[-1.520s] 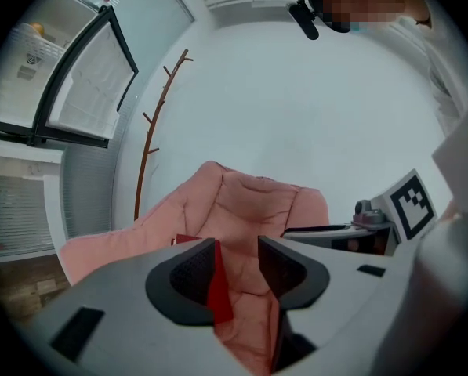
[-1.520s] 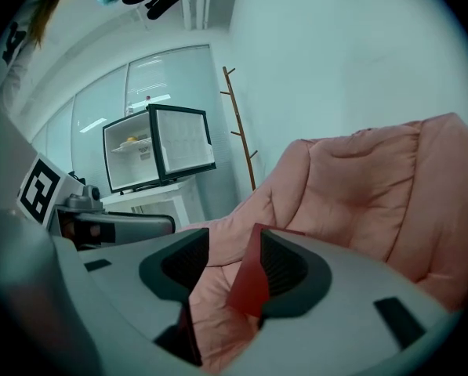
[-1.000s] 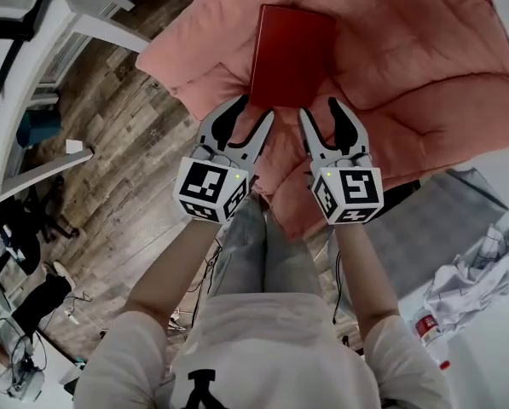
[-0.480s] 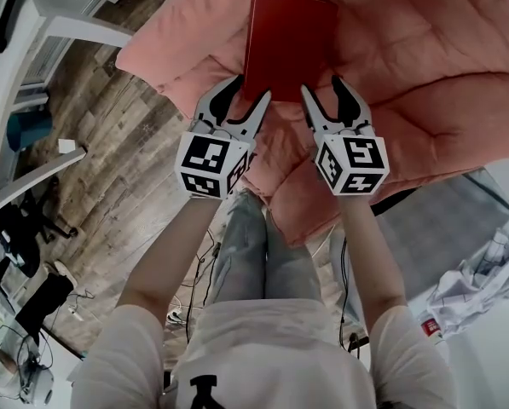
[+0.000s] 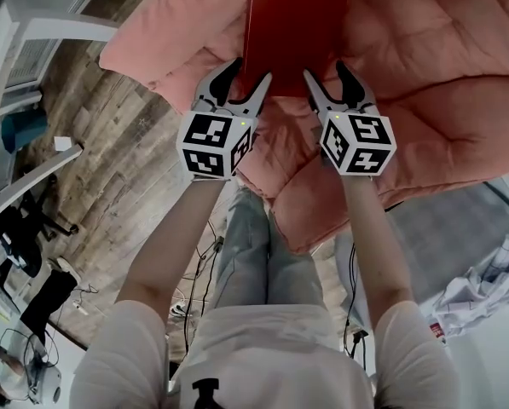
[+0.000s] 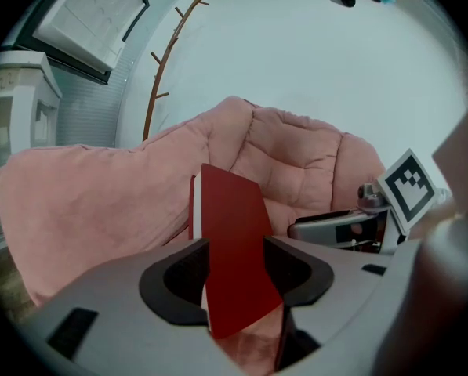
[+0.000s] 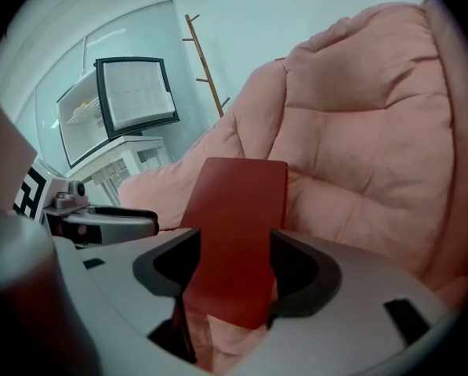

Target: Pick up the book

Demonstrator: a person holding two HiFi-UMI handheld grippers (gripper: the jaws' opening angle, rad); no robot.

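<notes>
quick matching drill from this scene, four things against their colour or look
1 book
2 quilt
3 floor
4 coat stand

a pink
b upright, branched
c red
d wood planks

Pairs: 1-c, 2-a, 3-d, 4-b

The book (image 5: 292,24) lies on the quilt (image 5: 425,83), which spreads across the far side and off to the right. The left gripper (image 5: 250,71) sits at the book's near left corner and the right gripper (image 5: 325,68) at its near right corner, side by side. Both pairs of jaws are opening, with the book's near edge in the gap between them. The floor (image 5: 109,169) lies left of the quilt, and a coat stand (image 6: 161,77) stands behind it.
</notes>
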